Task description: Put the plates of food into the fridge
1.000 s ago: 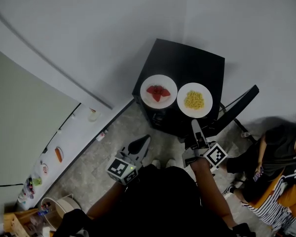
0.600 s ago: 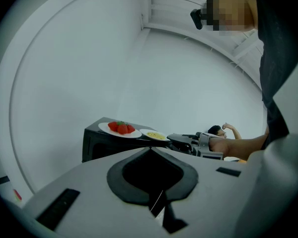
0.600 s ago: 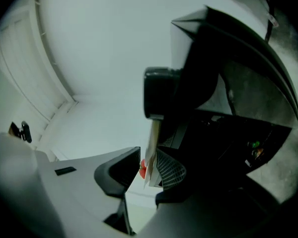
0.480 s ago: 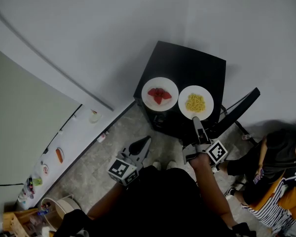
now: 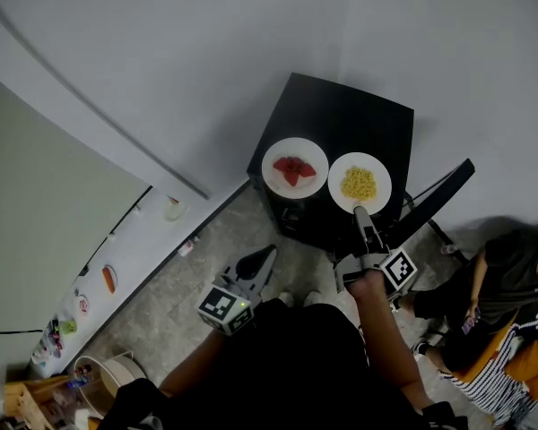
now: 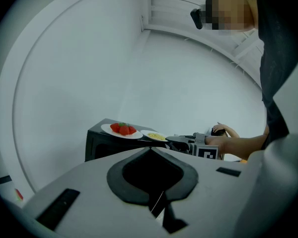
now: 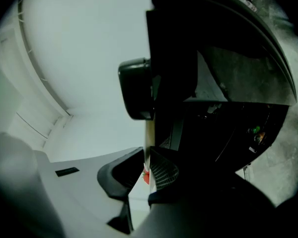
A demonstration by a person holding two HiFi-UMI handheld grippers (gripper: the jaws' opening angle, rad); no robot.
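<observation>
Plate of yellow food and plate of red food both sit side by side on the black bench; neither is in the fridge yet.

In the head view, my right tool has crept forward over the last second, and its tip now meets the near rim of the plate of yellow food. I judge the first pickup is at hand. My left tool hangs low over the floor, close to my body. What I take for the fridge stands off to the left, well apart from the bench, so a carry lies ahead. A black chair and a seated person crowd the right side.

In the left gripper view, the left tool's jaws are pressed together on nothing, and both plates lie ahead.

In the right gripper view, the tool is rolled on its side with its jaws either side of the pale plate rim. Whether the pads bite yet I cannot tell.
</observation>
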